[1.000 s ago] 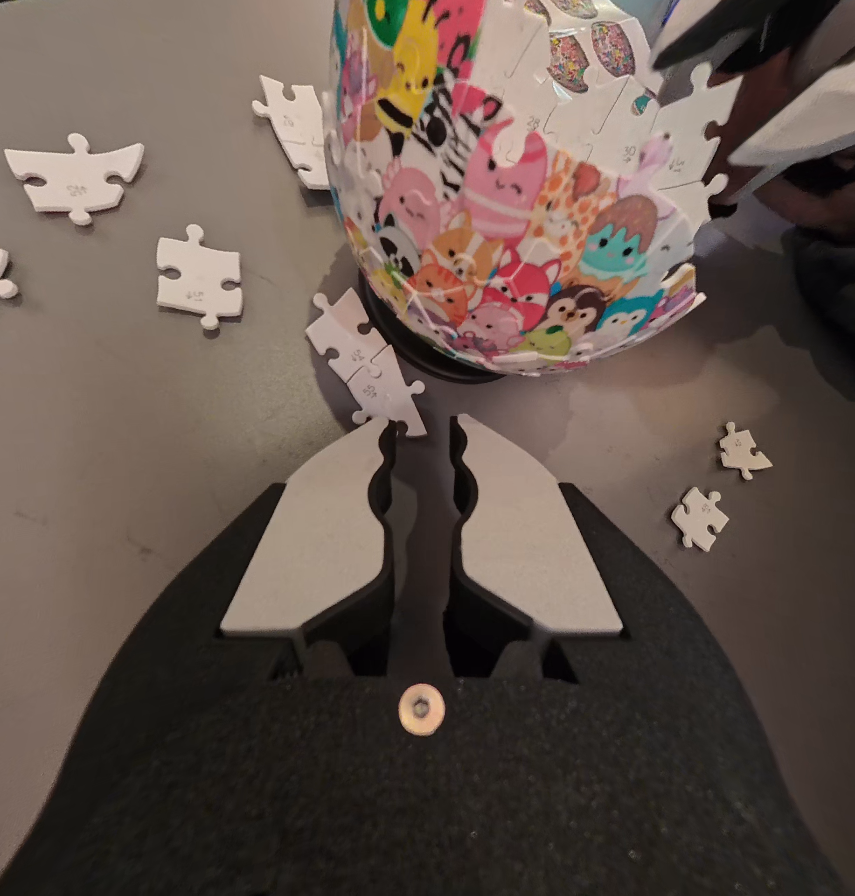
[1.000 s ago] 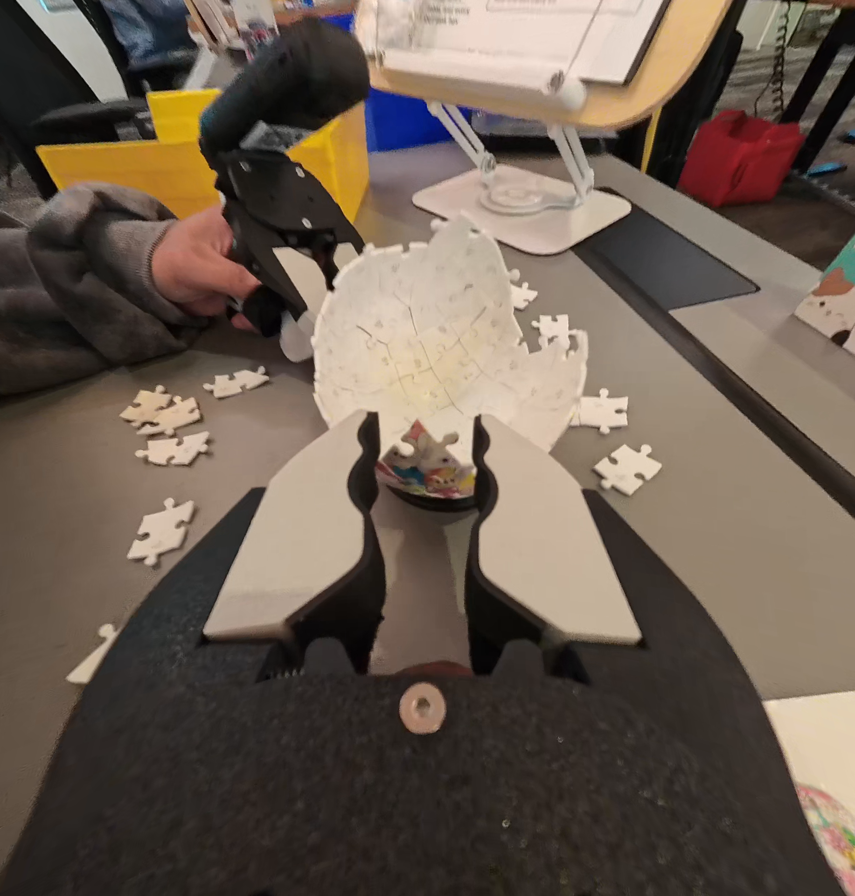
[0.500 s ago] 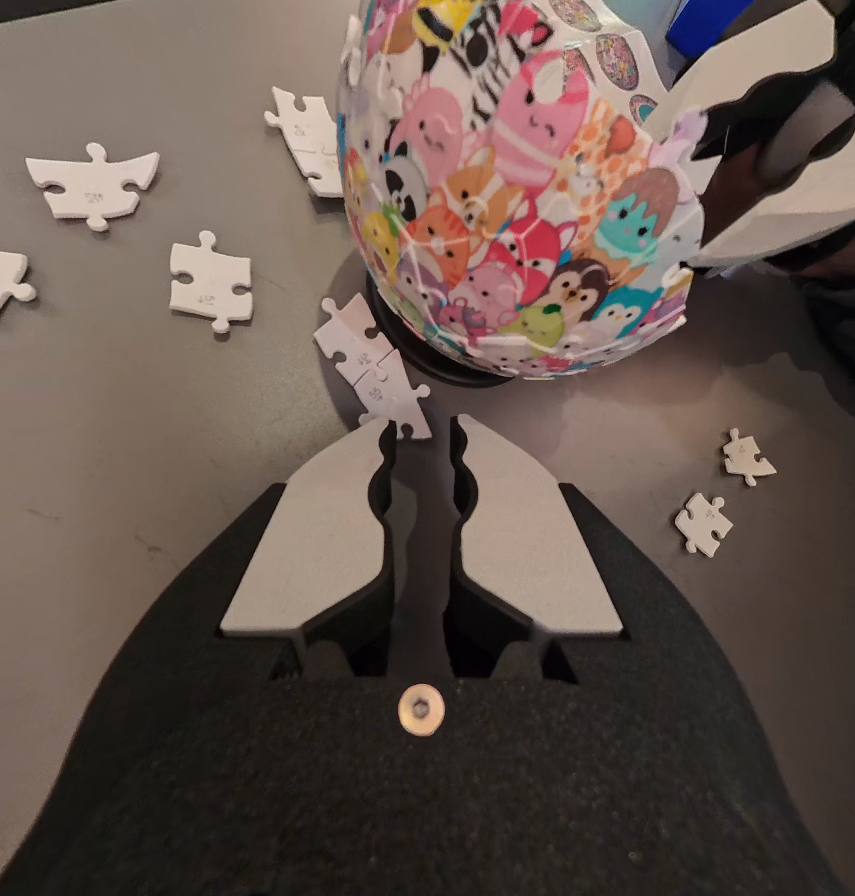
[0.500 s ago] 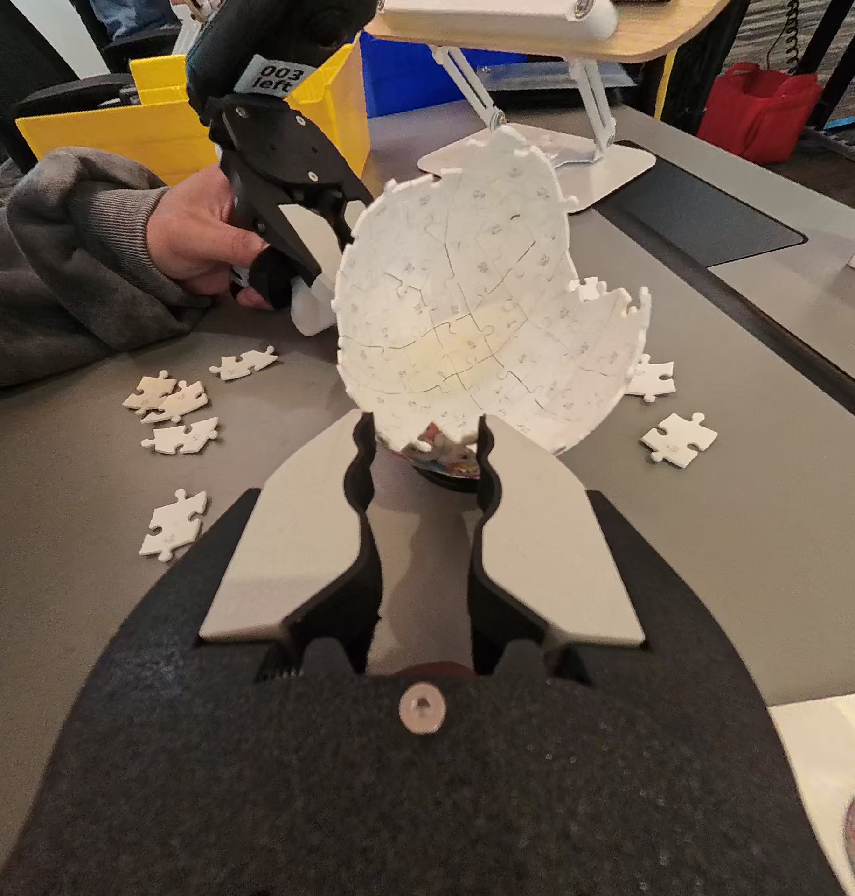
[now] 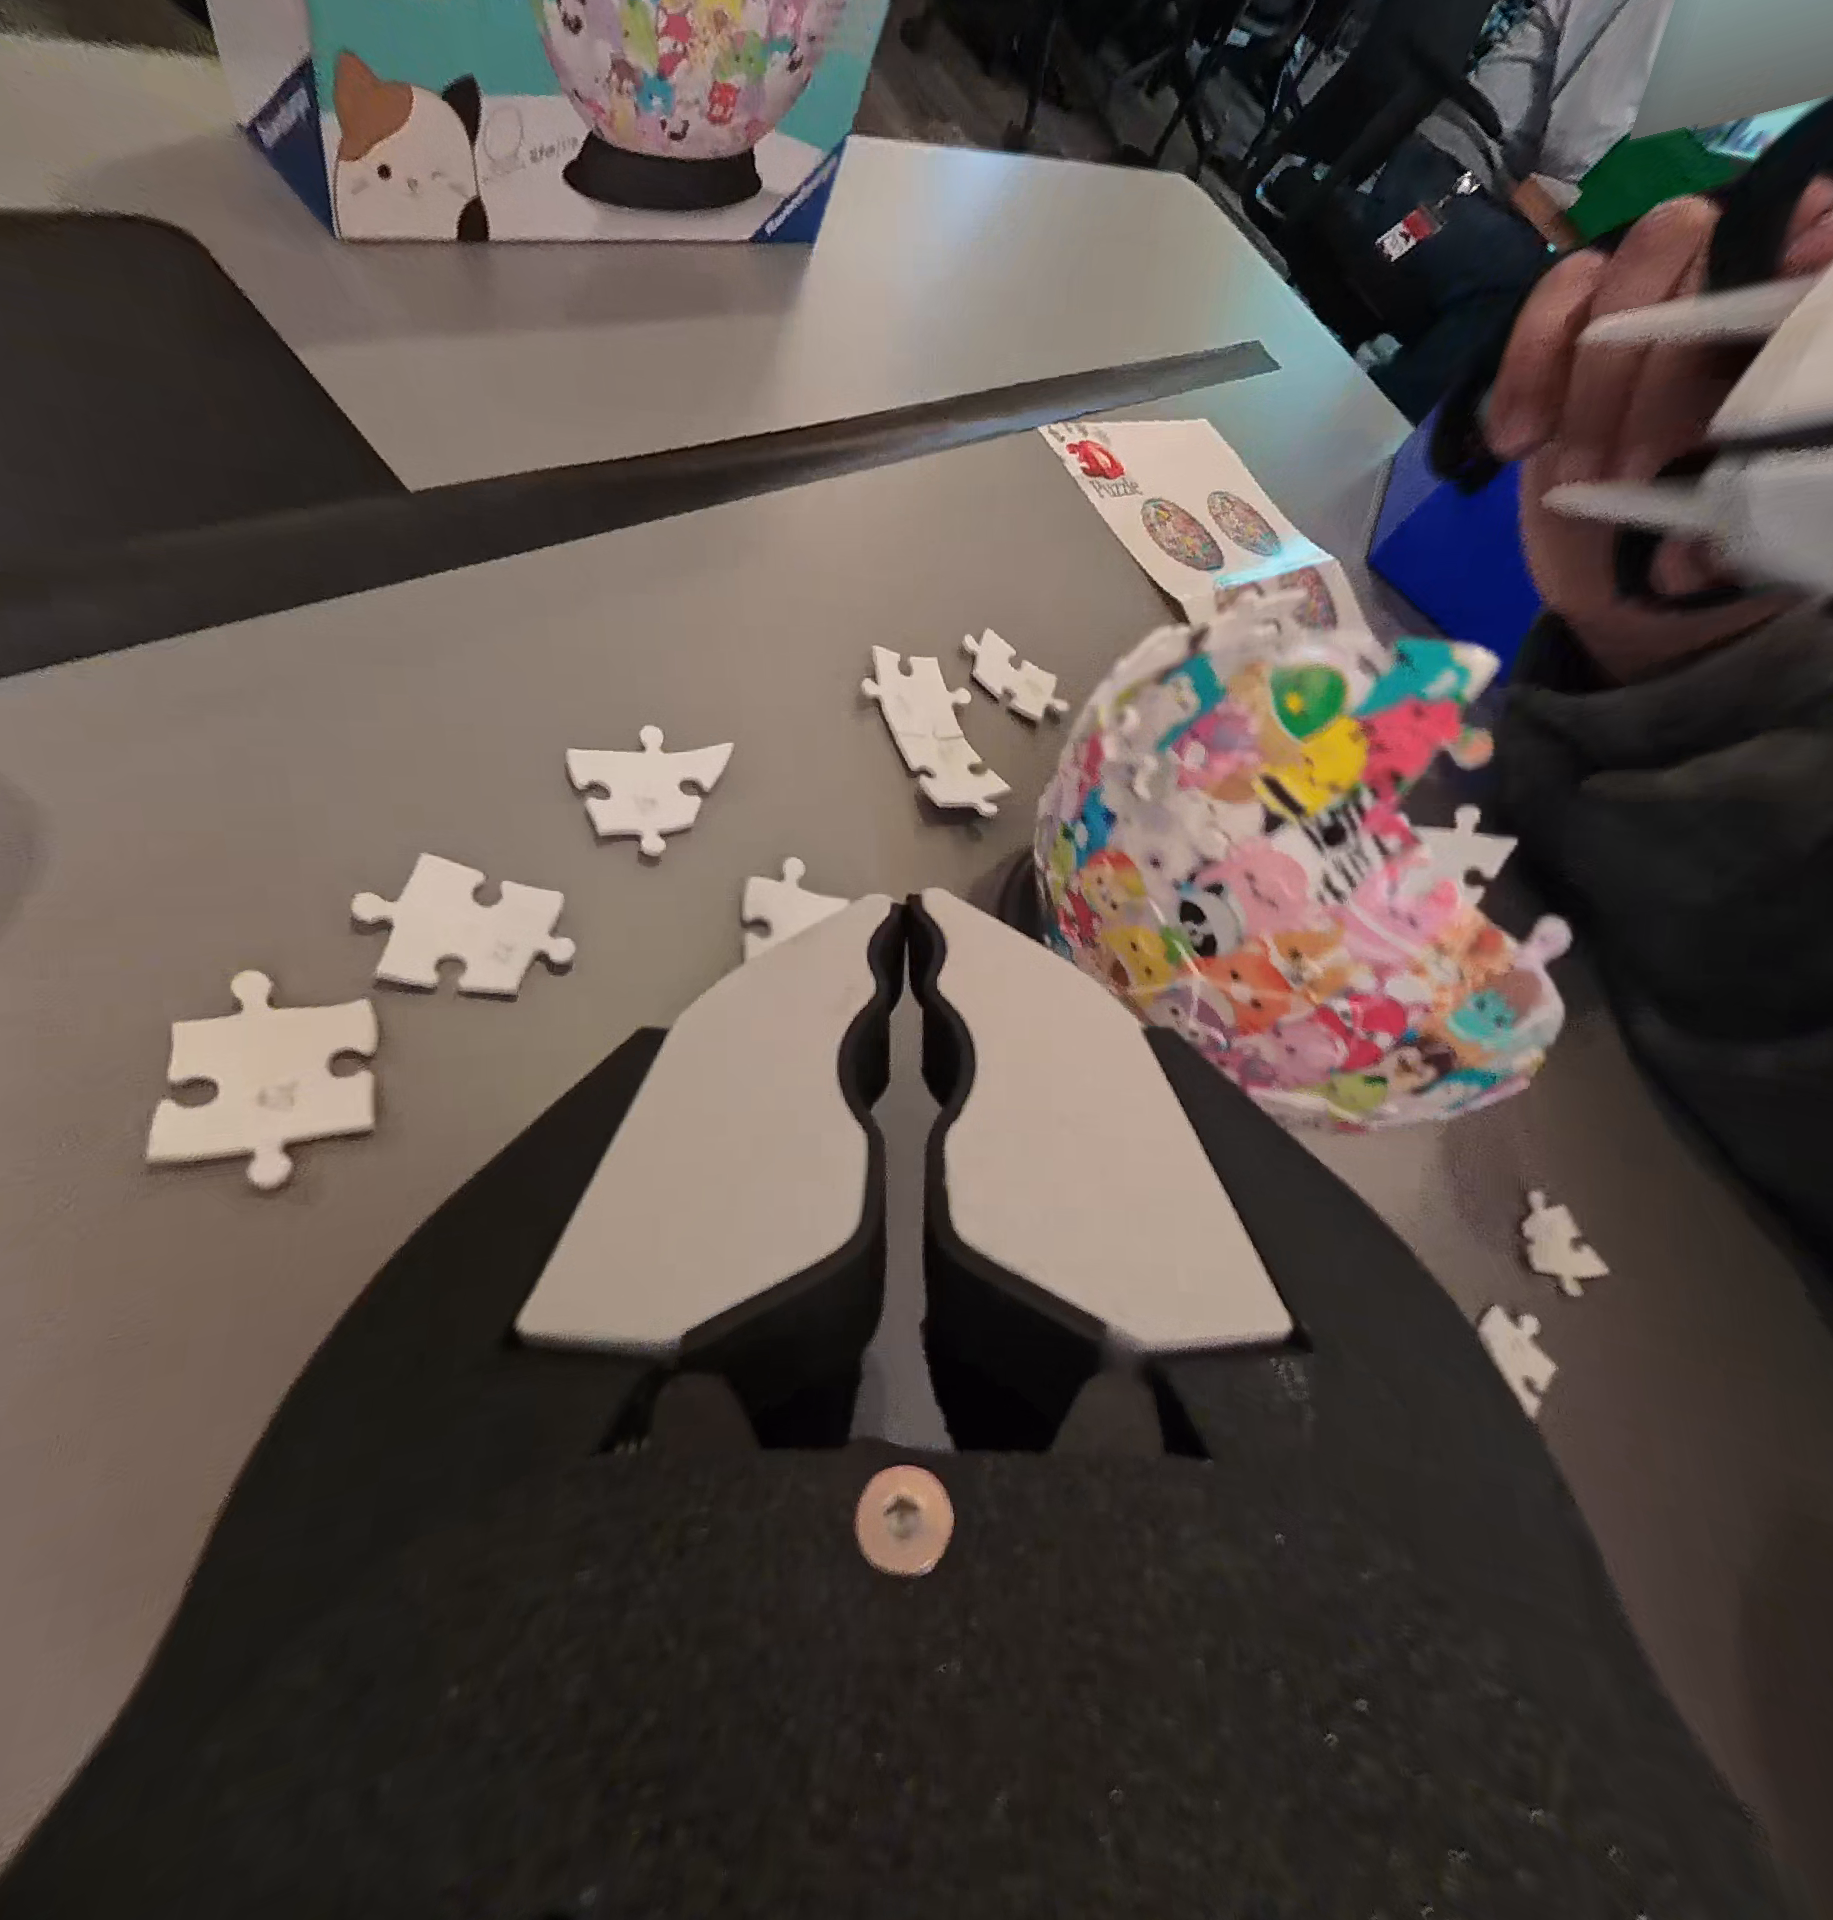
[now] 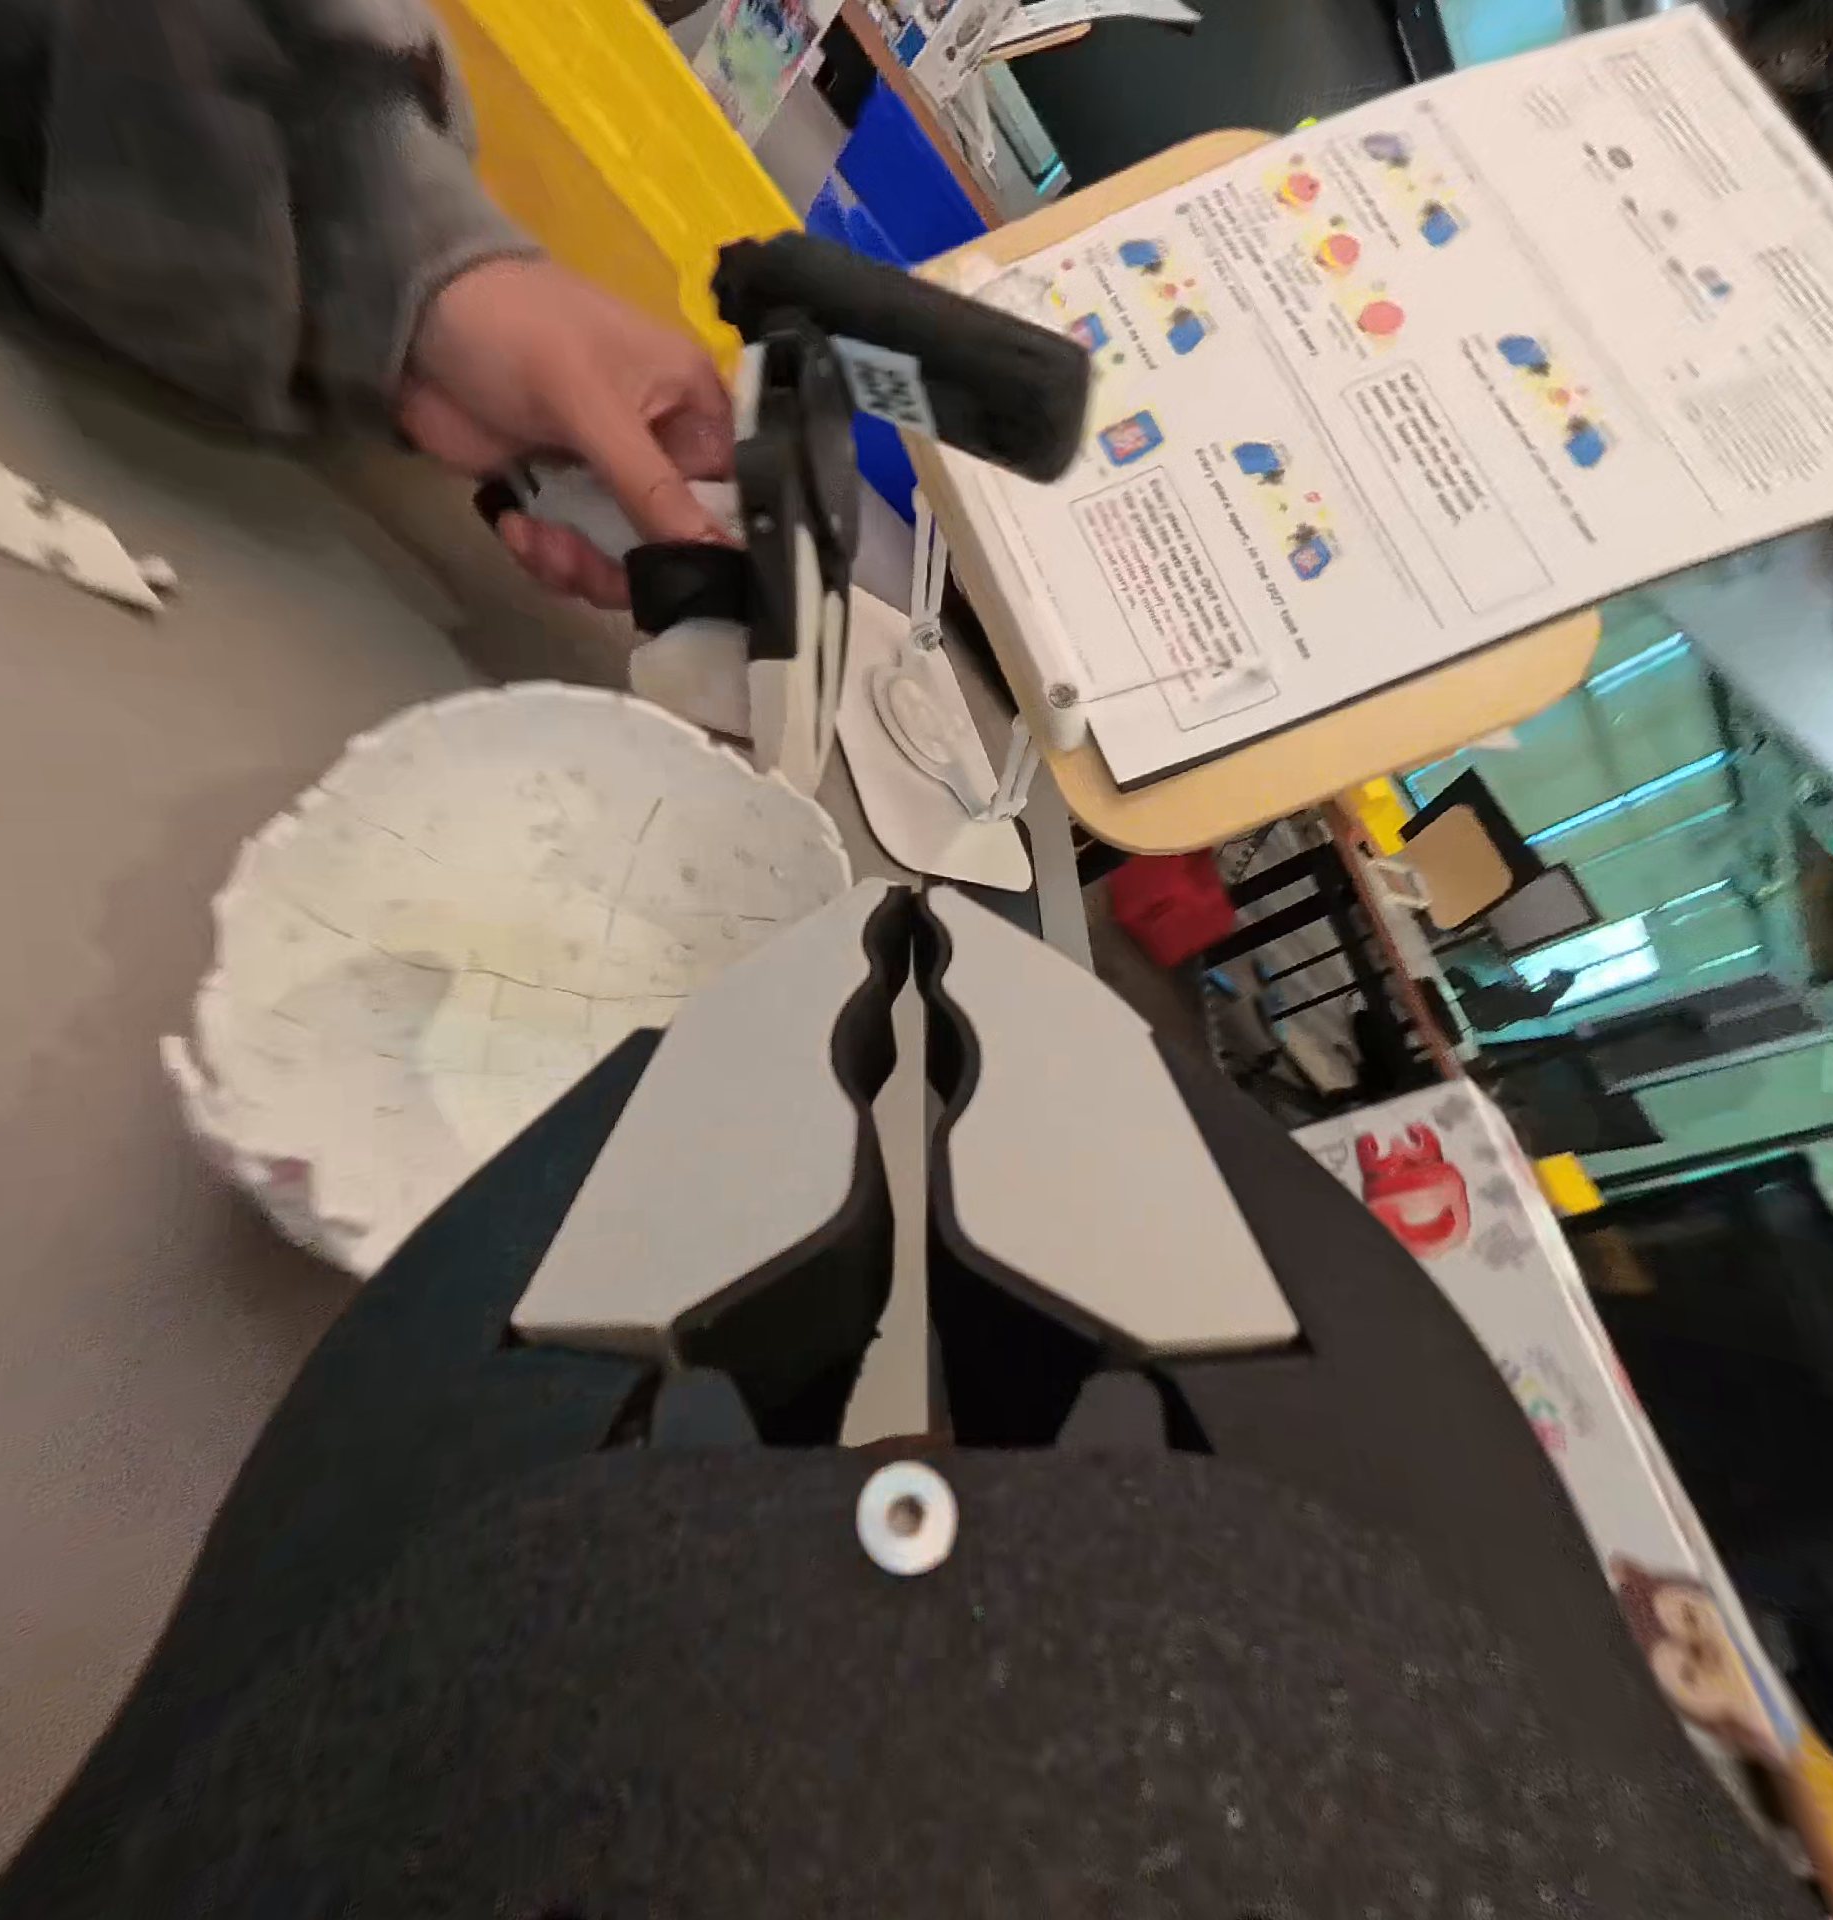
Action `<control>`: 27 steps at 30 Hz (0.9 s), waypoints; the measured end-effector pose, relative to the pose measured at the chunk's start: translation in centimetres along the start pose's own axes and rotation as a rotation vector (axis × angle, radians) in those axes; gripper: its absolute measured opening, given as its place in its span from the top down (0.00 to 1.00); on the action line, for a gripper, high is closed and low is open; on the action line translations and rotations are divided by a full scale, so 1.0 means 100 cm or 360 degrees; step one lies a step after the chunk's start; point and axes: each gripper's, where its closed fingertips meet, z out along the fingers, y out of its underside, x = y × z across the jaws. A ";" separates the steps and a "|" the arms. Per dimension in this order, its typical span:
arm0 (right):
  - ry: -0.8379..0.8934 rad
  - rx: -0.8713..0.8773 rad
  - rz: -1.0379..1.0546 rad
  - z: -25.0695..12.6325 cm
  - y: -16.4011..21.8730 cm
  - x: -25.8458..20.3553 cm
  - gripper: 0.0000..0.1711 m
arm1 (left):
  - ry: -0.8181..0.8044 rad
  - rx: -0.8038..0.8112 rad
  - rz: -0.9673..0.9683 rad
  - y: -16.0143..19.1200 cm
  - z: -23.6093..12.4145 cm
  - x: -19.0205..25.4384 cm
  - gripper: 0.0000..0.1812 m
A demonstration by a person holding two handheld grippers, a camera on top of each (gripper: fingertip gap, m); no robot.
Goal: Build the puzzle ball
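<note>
Pulling back from the half-built puzzle ball [image 5: 1296, 883], both handheld grippers now hang clear of it, where half a second ago the right one had its fingers spread at the shell's lower edge. The left gripper [image 5: 907, 914] has its fingers pressed together on nothing, over the grey table [image 5: 268, 1455]; the right gripper [image 6: 910, 902] is likewise closed and empty, tilted away at the ball's 3 o'clock. The ball sits unattended on the table on its dark stand, colourful outside, white hollow [image 6: 496, 956] open toward the right camera. Loose white pieces [image 5: 465, 930] lie face down from 9 to 12 o'clock of the ball, two more [image 5: 1561, 1242] near 5 o'clock. By all appearances the fitting pause means a fresh piece must be fetched next.
</note>
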 end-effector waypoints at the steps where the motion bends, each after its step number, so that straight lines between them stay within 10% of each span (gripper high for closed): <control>1: -0.0015 0.0010 -0.0078 0.011 0.004 -0.007 1.00 | 0.0034 -0.0012 -0.0038 -0.004 0.003 -0.002 1.00; 10: -0.0027 -0.0174 -0.0664 0.054 0.032 -0.041 1.00 | 0.0221 -0.0079 0.0066 -0.012 0.025 0.013 1.00; 27: -0.0157 -0.0289 -0.0668 0.073 0.039 -0.044 1.00 | 0.0395 0.0066 0.0195 -0.009 0.029 0.031 1.00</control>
